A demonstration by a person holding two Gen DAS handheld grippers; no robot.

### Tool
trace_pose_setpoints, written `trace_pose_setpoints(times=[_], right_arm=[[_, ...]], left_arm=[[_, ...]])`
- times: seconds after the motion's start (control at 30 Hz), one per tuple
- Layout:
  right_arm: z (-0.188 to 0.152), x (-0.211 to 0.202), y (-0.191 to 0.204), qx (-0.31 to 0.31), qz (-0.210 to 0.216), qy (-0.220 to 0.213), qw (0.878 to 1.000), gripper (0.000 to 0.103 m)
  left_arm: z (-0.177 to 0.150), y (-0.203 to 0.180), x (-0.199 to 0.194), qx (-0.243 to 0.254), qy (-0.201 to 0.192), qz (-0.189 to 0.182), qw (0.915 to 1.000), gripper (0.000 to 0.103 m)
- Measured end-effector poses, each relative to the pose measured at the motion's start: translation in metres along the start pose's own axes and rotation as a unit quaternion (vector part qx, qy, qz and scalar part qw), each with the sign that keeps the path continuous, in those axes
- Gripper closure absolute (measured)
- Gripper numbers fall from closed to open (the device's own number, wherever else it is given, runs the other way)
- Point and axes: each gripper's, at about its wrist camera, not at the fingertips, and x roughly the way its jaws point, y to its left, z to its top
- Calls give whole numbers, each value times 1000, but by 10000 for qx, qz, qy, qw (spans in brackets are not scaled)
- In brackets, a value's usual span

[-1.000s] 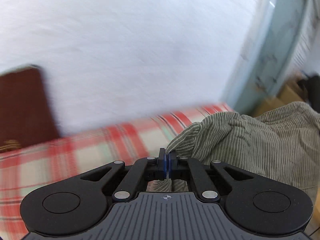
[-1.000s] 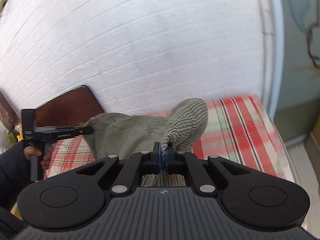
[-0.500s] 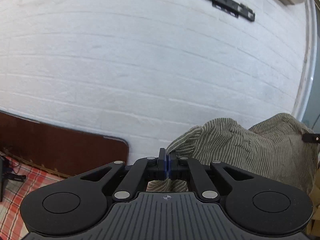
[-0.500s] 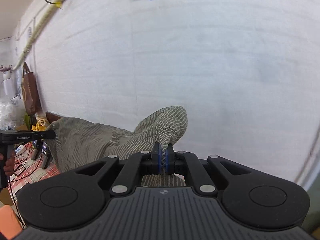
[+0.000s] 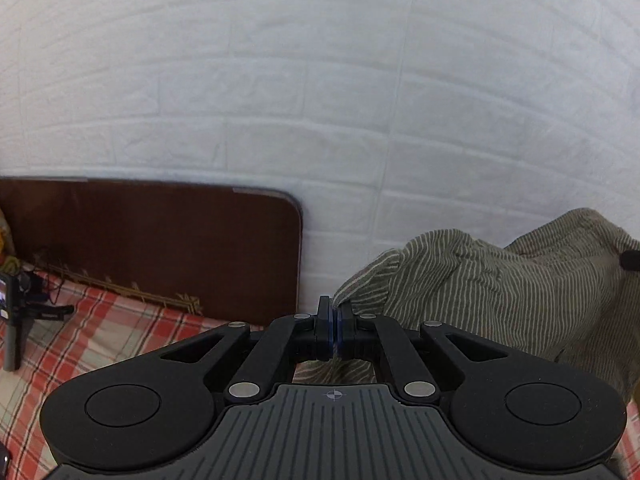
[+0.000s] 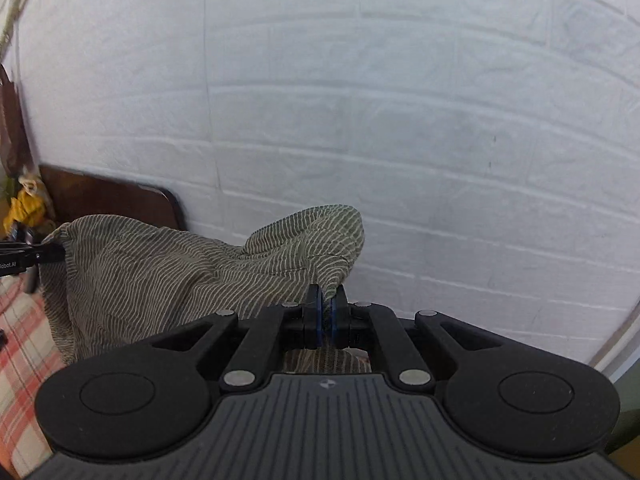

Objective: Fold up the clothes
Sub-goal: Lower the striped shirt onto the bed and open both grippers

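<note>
- Left gripper (image 5: pixel 333 326) up in the air, jaws pressed together on a bunched corner of the striped garment (image 5: pixel 500 292), which spills away to its right.
- Right gripper (image 6: pixel 327 320) likewise has its jaws pinching the garment's other end, a puffed fold (image 6: pixel 320 232) rising just above them.
- From the right wrist view the cloth stretches leftward to the tip of the left gripper (image 6: pixel 44 258) at the frame's left edge: the garment hangs between the two grippers, long axis running side to side, slack in the middle and sagging.
- It's held above the bed (image 5: pixel 80 344), whose red-and-white plaid cover shows at the lower left in both views; whether the lower hem touches the bed I cannot tell, the gripper bodies hide it.
- White brick wall (image 5: pixel 320 100) straight ahead fills most of both views, close behind the cloth.
- A brown headboard (image 5: pixel 160 248) leans on that wall at the bed's left end, its rounded corner near the left gripper's line.
- A small black device on a stand (image 5: pixel 12 320) sits by the bed's far left edge, well apart from the garment.
- Open plaid surface lies left of the left gripper.
- Something yellow (image 6: pixel 24 210) hangs beside the headboard.
</note>
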Motion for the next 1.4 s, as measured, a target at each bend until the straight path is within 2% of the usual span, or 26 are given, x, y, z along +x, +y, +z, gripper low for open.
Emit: trace_pose_setpoints(times=[0.07,0.13,0.3,0.37,0.43,0.63,0.77,0.8,0.83,0.87,0.9,0.93,1.0,1.2,1.3,1.4], right_arm=[[-10,37,2,20,-173,272,9995,98],[-16,62,4,131,-256,421,9987,98],[-10,92,4,178,-488,210,9984,98],[-10,111,0,225,-606,224,9977,98],[-22,136,-3,270,-743,465,9958,97],[-74,212,-3,145,-1021,1618,9814,93],[-92,230,2,-141,-1018,1904,9763,89],[-93,229,3,-196,-1020,1890,9765,82],[-92,228,5,-238,-1042,1854,9768,66],[-89,224,5,-265,-1082,1789,9775,57],[-84,219,5,-269,-1111,1674,9792,46],[-80,213,6,-263,-1112,1539,9815,42],[-69,200,7,-216,-1048,1306,9856,39],[-62,138,12,96,-639,739,9952,33],[-75,104,16,332,-384,593,9969,27],[-99,70,17,480,-205,620,9967,24]], left_arm=[[-6,-5,40,12,235,50,9997,103],[-4,-5,68,-31,292,100,9995,103],[12,3,110,-131,136,177,9997,103],[10,7,130,-158,274,229,9992,103],[-1,9,154,-127,550,258,9981,103],[-50,9,215,138,1459,465,9881,103],[-67,10,227,428,1694,536,9832,103],[-68,12,227,486,1734,561,9821,85],[-68,13,228,519,1760,605,9812,66],[-65,13,227,547,1730,717,9808,56],[-63,14,224,579,1670,826,9808,37],[-61,14,218,622,1536,927,9818,28],[-55,13,204,688,1318,964,9842,20],[-36,11,154,648,1097,643,9898,3],[-38,8,129,751,1154,496,9892,0],[-55,5,99,849,1329,329,9869,0]])
